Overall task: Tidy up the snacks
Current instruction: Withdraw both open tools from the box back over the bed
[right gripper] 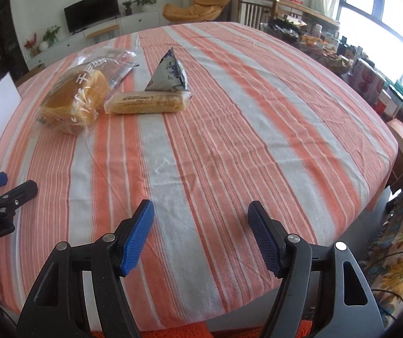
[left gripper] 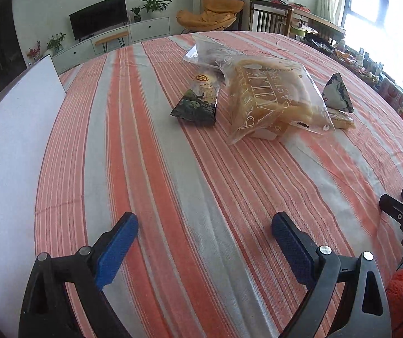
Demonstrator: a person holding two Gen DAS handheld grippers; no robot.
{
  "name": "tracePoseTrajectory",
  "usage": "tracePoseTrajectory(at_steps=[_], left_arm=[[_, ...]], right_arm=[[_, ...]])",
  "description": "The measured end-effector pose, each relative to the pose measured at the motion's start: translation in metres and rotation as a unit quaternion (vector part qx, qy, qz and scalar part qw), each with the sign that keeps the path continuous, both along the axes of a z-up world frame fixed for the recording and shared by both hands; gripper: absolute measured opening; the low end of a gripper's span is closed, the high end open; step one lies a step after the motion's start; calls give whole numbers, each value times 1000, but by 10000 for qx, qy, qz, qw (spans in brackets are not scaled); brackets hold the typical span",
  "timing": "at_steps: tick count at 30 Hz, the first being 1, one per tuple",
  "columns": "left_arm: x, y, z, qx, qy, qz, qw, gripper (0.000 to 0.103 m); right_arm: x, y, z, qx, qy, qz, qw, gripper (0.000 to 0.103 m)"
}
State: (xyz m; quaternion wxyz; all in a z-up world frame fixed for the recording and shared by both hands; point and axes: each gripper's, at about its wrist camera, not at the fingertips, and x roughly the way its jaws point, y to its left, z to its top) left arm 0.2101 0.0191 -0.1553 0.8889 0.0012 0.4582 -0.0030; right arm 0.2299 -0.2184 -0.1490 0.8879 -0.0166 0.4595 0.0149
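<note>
- Nearest to the left wrist camera, the left hand-held gripper (left gripper: 204, 242) has its blue ribbed pads (left gripper: 117, 250) wide apart, with only cloth between them and nothing held.
- Similarly, the right hand-held gripper (right gripper: 201, 233) stands with its jaws apart and empty, low over the near part of the bench.
- Under both lies the bench, covered by an orange, grey and white striped cloth (right gripper: 229, 140).
- Farther on the cloth, the snacks lie close together: a clear plastic bag of sliced golden bread with white lettering (left gripper: 272, 101), and just beside it a dark green flat packet with a yellow round label (left gripper: 198, 101).
- On the other side of the bread bag stands a blue-and-white triangular pouch (right gripper: 170, 70), and in front of it lies a long yellow bar in a clear wrapper (right gripper: 148, 102).
- Behind the bread bag lies another clear plastic bag (left gripper: 207, 50); its content I cannot tell.
- At the left edge of the bench stands a white flat board (left gripper: 12, 129).
</note>
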Motion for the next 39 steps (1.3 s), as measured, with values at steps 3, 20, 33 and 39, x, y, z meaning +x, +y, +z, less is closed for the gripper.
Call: tracePoseTrajectory(at_steps=[3,20,33,39], left_arm=[[-5,7,-1,-29,8,46,10000,100],[-4,8,-1,-31,39,68,10000,103],[-4,8,-1,-28,37,67,10000,103],[-4,8,-1,-27,35,69,10000,103]], right_arm=[[-1,-1,-1,-19,-13,-39,10000,77],[0,-4,-2,-24,-3,-61,10000,81],[0,-4,-1,-25,-3,-58,10000,82],[0,-4,-1,-25,-3,-58,10000,82]])
